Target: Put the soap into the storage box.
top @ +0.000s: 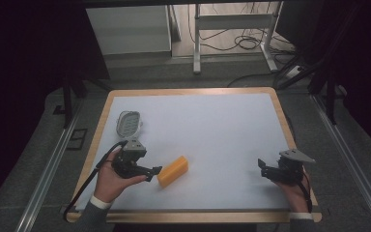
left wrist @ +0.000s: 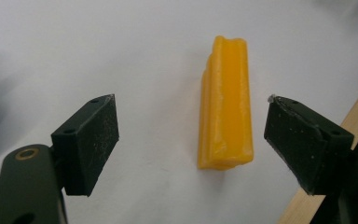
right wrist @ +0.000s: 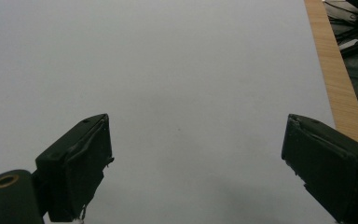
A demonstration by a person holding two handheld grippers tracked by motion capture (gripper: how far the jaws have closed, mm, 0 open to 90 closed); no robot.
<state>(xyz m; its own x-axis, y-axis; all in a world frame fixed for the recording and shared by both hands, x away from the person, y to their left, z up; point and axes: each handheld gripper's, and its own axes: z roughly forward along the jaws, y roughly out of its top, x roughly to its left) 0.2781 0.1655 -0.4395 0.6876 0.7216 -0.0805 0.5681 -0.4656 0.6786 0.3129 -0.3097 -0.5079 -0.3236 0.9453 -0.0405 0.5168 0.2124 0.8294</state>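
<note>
High view: a white-topped table (top: 222,125) with a wooden rim. The left gripper (top: 150,173) is held low near the front-left, jaws pointing toward a yellow-orange block (top: 173,171) that lies flat on the white surface just beside the jaw tips — touching or not cannot be told from here. Behind the left hand (top: 110,181), a grey oval dish (top: 128,123) sits near the left edge, well apart from the block. The right gripper (top: 262,166) is held near the front-right edge, well apart from the block, with its grey three-cornered plate on top.

Left gripper view: the block (left wrist: 226,107) lies lengthwise between the two black jaws, nearer the right-hand one (ridged along its top face). Jaws spread wide, a visible gap of white surface on each side — not touching the block. The wooden rim (left wrist: 354,126) crosses the lower right corner.

Right gripper view: jaws spread wide over bare white tabletop (right wrist: 168,70) — nothing between them. The wooden rim (right wrist: 335,70) runs along the right side.
</note>
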